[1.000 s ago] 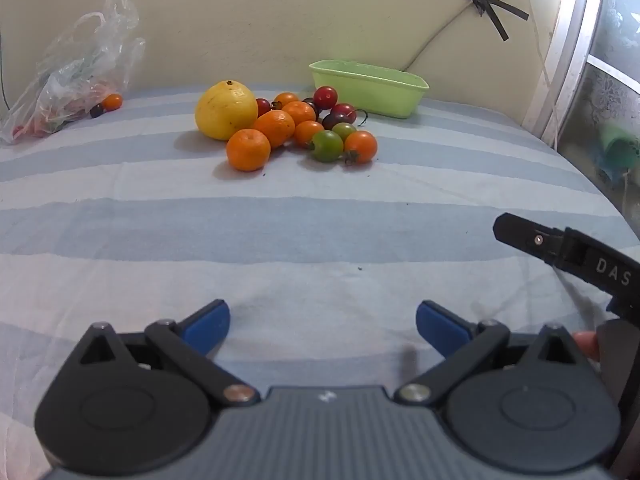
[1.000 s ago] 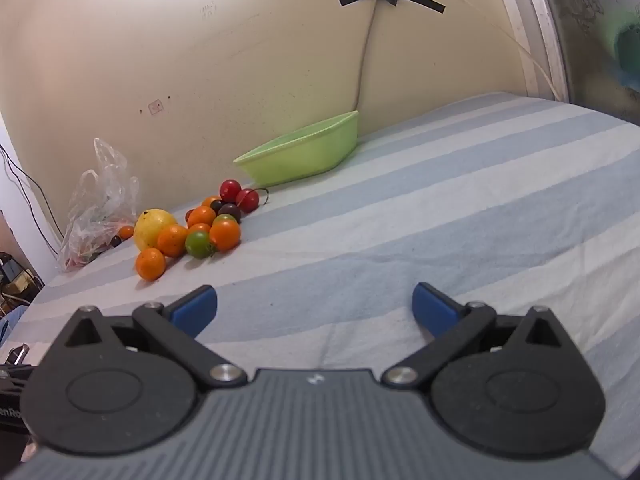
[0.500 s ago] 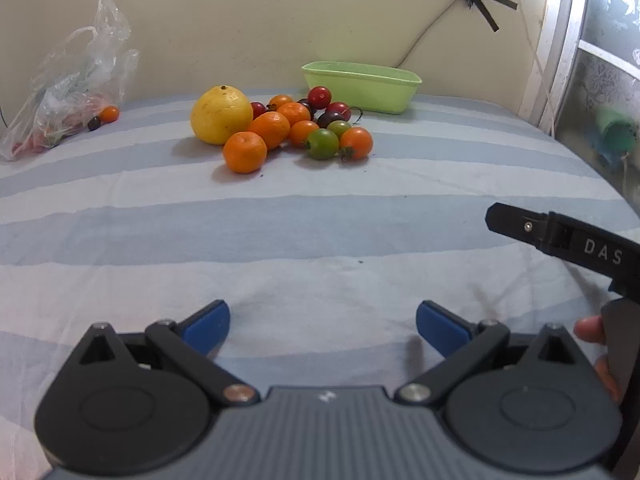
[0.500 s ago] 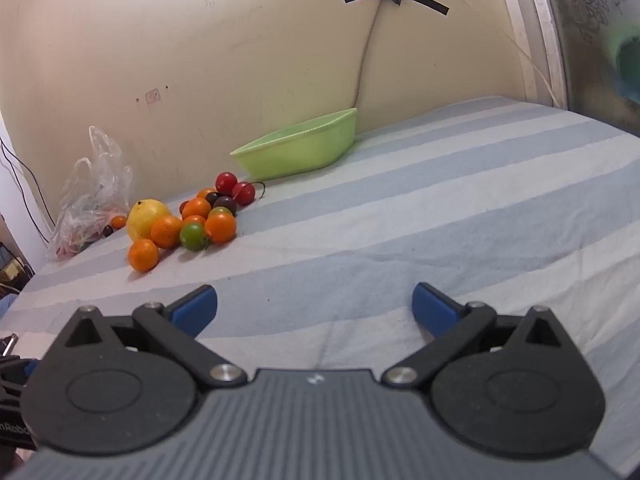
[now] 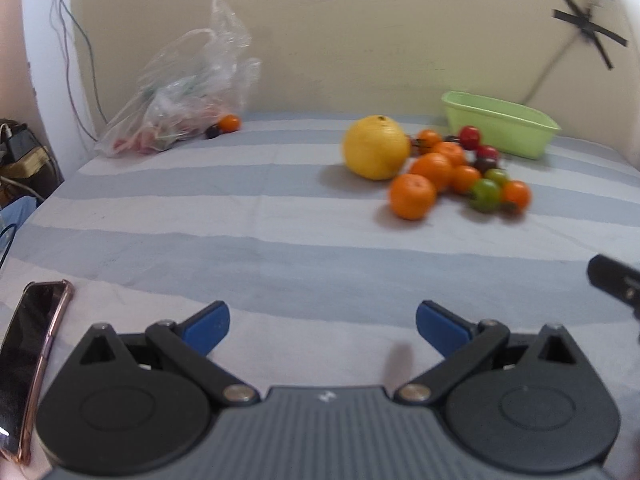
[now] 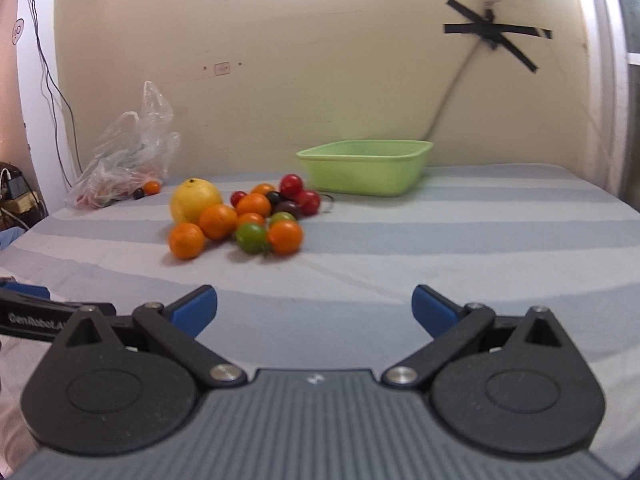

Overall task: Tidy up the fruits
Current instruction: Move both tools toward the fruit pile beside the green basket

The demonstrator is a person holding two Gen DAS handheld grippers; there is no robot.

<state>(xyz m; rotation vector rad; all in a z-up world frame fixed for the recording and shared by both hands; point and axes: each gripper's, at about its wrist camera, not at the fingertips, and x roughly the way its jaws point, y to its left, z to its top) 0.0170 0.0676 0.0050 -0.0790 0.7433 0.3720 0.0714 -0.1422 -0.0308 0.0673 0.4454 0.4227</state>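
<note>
Left gripper (image 5: pixel 322 325) spread wide over the striped cloth (image 5: pixel 240 248), nothing held; right gripper (image 6: pixel 315 306) likewise wide and empty. Fruit pile (image 6: pixel 240 216) heaped mid-cloth — yellow citrus (image 6: pixel 195 199), oranges, red and green tomatoes — just beside the green tub (image 6: pixel 366 167), none inside. Partly legible on the black bar at the right view's left edge — "GenRobot". Phone (image 5: pixel 28 360) lying near-left.

the phone (image 5: pixel 28 364) is cut off at the left edge; the plastic bag's (image 5: pixel 188 92) contents are unclear.
</note>
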